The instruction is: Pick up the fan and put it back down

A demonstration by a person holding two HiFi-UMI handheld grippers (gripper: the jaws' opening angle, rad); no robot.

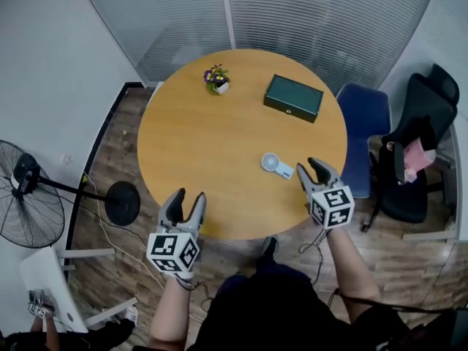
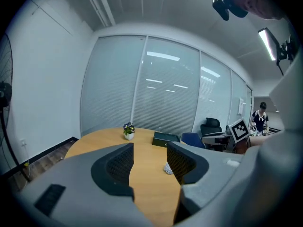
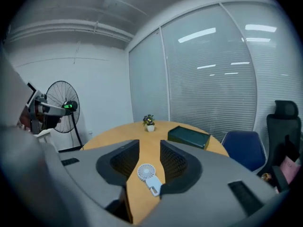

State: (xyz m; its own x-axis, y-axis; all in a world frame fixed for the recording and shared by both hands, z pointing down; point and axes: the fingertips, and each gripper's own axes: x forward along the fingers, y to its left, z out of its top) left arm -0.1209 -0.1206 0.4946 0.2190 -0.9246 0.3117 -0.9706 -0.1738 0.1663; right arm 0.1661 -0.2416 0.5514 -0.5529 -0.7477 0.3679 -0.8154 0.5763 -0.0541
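A small white hand fan (image 1: 276, 164) lies flat on the round wooden table (image 1: 212, 145), towards its near right edge. My right gripper (image 1: 310, 174) hovers just right of the fan, apart from it and open. In the right gripper view the fan (image 3: 147, 173) lies on the table beyond the parted jaws of that gripper (image 3: 149, 145), with no pad touching it. My left gripper (image 1: 187, 196) is at the table's near edge, open with nothing in it. In the left gripper view the fan (image 2: 167, 168) peeks from behind the right jaw of the left gripper (image 2: 150, 148).
A dark green box (image 1: 293, 97) and a small flower pot (image 1: 216, 79) stand at the table's far side. A standing floor fan (image 1: 25, 196) is on the floor at the left. A blue chair (image 1: 363, 119) and a black office chair (image 1: 417, 152) are at the right.
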